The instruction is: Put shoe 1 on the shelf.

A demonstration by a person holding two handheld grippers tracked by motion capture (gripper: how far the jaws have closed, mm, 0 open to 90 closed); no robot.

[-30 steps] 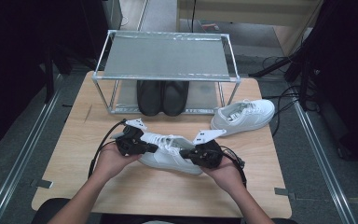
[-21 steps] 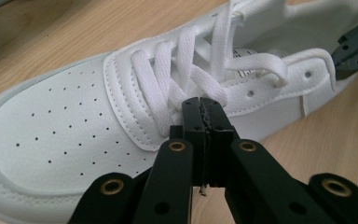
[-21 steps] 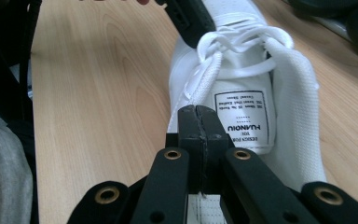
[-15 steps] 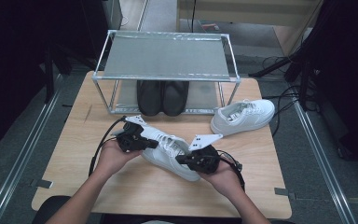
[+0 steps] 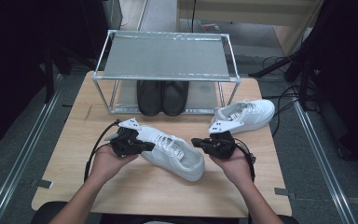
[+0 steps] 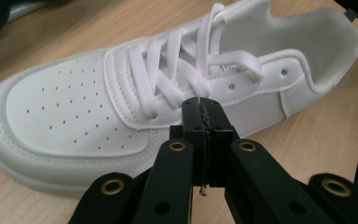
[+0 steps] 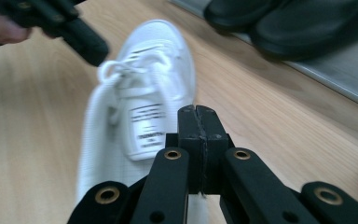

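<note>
Nearest the person, on the pale wooden bench, a white lace-up leather sneaker lies flat on its sole, set at a slant with its heel toward the person's right. The left tongs sit just beside its laced upper, jaws pressed together with nothing between them; in the left gripper view the closed tips stand in front of the eyelet row without pinching lace or leather. The right tongs are likewise closed on nothing and hover near the heel end, apart from the shoe. Farther out on the right, the matching second white sneaker rests by the foot of a two-level metal shoe rack, whose upper shelf is bare. A pair of black slip-on shoes already stands side by side on the lower shelf. By my reading the work is putting footwear onto the rack: the black pair looks done, while both white sneakers are left to go, and the near one is neither lifted nor gripped yet.
</note>
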